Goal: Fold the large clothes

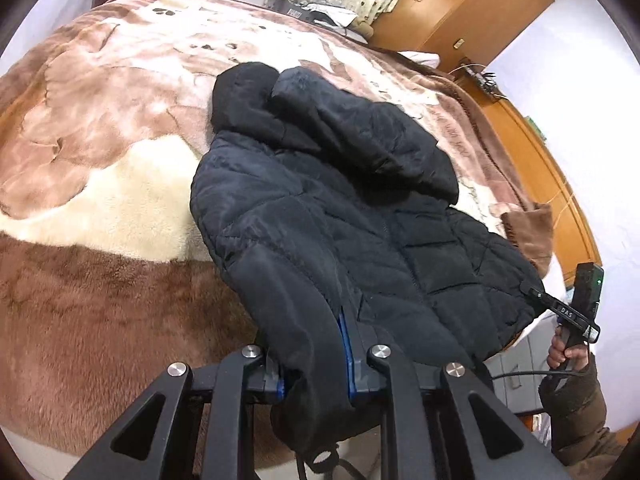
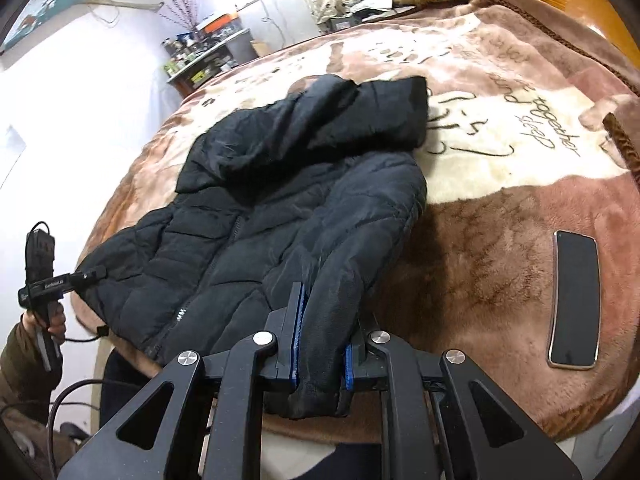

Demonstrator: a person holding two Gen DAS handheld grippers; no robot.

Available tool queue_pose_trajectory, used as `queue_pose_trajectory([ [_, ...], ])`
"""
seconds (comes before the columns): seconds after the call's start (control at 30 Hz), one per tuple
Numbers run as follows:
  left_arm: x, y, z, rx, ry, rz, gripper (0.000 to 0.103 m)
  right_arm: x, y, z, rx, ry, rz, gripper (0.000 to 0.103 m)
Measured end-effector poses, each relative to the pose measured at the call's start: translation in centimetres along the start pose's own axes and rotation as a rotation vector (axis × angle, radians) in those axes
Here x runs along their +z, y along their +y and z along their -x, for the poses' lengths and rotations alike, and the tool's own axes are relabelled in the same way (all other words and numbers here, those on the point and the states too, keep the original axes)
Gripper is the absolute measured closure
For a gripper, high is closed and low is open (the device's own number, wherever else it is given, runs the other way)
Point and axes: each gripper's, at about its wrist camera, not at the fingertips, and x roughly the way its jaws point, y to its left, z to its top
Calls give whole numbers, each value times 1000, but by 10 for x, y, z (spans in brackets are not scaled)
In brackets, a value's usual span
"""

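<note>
Gripping one sleeve cuff each, the left gripper (image 1: 314, 364) and right gripper (image 2: 320, 354) are clamped on the black jacket (image 1: 340, 208), which lies front-up on the blanket (image 1: 100, 184), long axis running away from both toward the hood (image 2: 320, 120).

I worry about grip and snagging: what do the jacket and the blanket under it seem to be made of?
Jacket: looks like thin woven synthetic shell, matte with slight sheen, stitched into puffy quilted panels, so probably padded; its hood edge looks fuzzy. Blanket: thick plush fleece, likely synthetic, with visible long soft pile and a printed pattern.
</note>
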Motion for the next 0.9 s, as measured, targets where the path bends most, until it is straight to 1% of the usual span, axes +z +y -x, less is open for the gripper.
queue_pose_trajectory([
  [0.1, 0, -8, 16, -12, -20, -8, 83, 0, 6, 14, 24, -12, 6, 87],
  [0.17, 10, -11, 23, -37, -28, 8, 83, 2, 4, 21, 47, -26, -8, 87],
  [0.2, 19, -11, 27, -53, -40, 17, 83, 5, 2, 23, 52, -34, -16, 87],
  [0.27, 31, -12, 28, -49, -52, 25, 83, 17, -2, 22, 57, -46, -30, 87],
  [0.33, 48, -13, 30, -75, -69, 42, 83, 29, -7, 20, 73, -53, -55, 87],
  [0.43, 73, -16, 27, -69, -94, 42, 83, 50, -8, 17, 75, -65, -74, 87],
  [0.53, 96, -10, 22, -102, -100, 99, 83, 69, -9, 15, 78, -74, -80, 87],
  [0.67, 126, 2, 16, -121, -122, 165, 82, 99, -15, 8, 92, -84, -114, 87],
  [0.83, 162, 19, -4, -150, -120, 276, 82, 137, -31, -13, 98, -84, -177, 87],
  [0.9, 178, 23, -14, -151, -121, 296, 82, 152, -35, -23, 80, -79, -183, 87],
])
